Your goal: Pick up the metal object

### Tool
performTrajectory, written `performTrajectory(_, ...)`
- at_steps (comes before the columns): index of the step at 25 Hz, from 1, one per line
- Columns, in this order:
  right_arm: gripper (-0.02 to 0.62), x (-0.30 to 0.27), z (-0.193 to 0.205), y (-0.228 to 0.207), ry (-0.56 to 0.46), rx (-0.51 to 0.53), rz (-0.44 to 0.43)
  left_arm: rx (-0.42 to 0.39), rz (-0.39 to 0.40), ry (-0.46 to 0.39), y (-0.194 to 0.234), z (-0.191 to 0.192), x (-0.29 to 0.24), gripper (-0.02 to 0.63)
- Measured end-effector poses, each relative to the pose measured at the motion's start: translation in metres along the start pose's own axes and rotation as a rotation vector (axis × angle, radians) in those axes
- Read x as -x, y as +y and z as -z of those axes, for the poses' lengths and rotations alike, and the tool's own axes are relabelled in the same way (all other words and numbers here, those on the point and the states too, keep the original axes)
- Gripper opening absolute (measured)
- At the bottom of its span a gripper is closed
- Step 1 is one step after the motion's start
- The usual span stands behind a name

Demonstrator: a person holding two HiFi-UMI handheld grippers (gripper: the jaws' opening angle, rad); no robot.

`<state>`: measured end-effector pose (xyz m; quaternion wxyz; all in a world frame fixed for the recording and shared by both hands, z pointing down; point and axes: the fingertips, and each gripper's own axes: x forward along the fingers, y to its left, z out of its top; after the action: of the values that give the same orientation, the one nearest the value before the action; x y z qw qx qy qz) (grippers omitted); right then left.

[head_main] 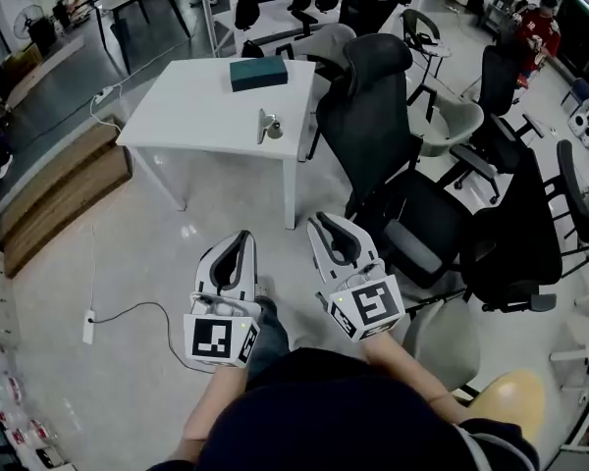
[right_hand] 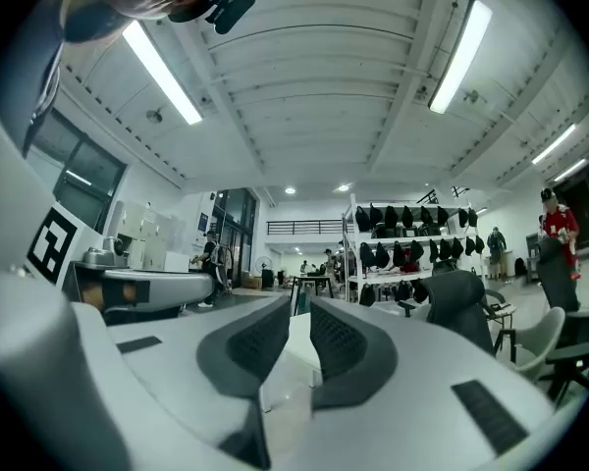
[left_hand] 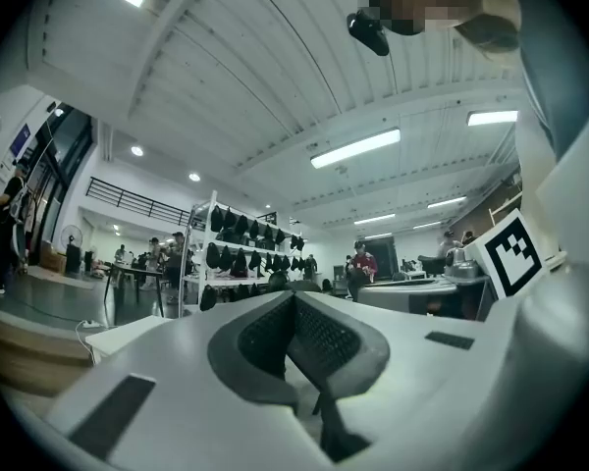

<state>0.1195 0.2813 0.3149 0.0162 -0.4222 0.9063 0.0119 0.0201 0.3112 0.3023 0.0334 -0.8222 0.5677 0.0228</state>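
The metal object (head_main: pixel 268 123), a small shiny piece, lies near the front right edge of a white table (head_main: pixel 196 106) well ahead of me. Both grippers hang low over the floor, short of the table. My left gripper (head_main: pixel 243 235) points toward the table; in the left gripper view its pads (left_hand: pixel 275 332) meet at the tip with nothing between them. My right gripper (head_main: pixel 321 220) is beside it; in the right gripper view its pads (right_hand: pixel 346 341) stand a narrow gap apart, empty. Neither gripper view shows the metal object.
A teal box (head_main: pixel 258 72) sits at the table's far edge. Black and grey office chairs (head_main: pixel 373 116) crowd the table's right side and the floor to my right. Wooden steps (head_main: pixel 59 189) run along the left. A power strip with cable (head_main: pixel 88 327) lies on the floor at left.
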Motion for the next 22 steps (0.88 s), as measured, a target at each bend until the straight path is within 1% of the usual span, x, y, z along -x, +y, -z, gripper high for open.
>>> performTrajectory(1,0.07,-0.009,0.003,-0.002,0.007,-0.006,-0.003,0.003,0.001,0.001,0.007,0.002,-0.006,0.023)
performTrajectory(2,0.111,-0.018,0.006,-0.005,0.016,-0.01,-0.004,0.006,0.002,0.002,0.014,0.004,-0.014,0.023)
performTrajectory(3,0.124,-0.03,0.009,-0.008,0.024,-0.015,-0.003,0.007,0.005,0.003,0.022,0.006,-0.022,0.023)
performTrajectory(9,0.135,-0.116,0.025,-0.029,0.055,-0.027,0.017,-0.015,0.029,0.003,0.089,0.015,-0.084,0.023)
performTrajectory(13,0.135,-0.177,0.035,-0.041,0.076,-0.032,0.046,-0.021,0.061,0.001,0.139,0.022,-0.126,0.023)
performTrajectory(17,0.135,-0.238,0.04,-0.054,0.096,-0.046,0.095,-0.014,0.102,0.009,0.188,0.026,-0.169,0.023)
performTrajectory(22,0.135,-0.285,0.05,-0.069,0.114,-0.056,0.154,-0.006,0.159,0.019,0.227,0.036,-0.21,0.023)
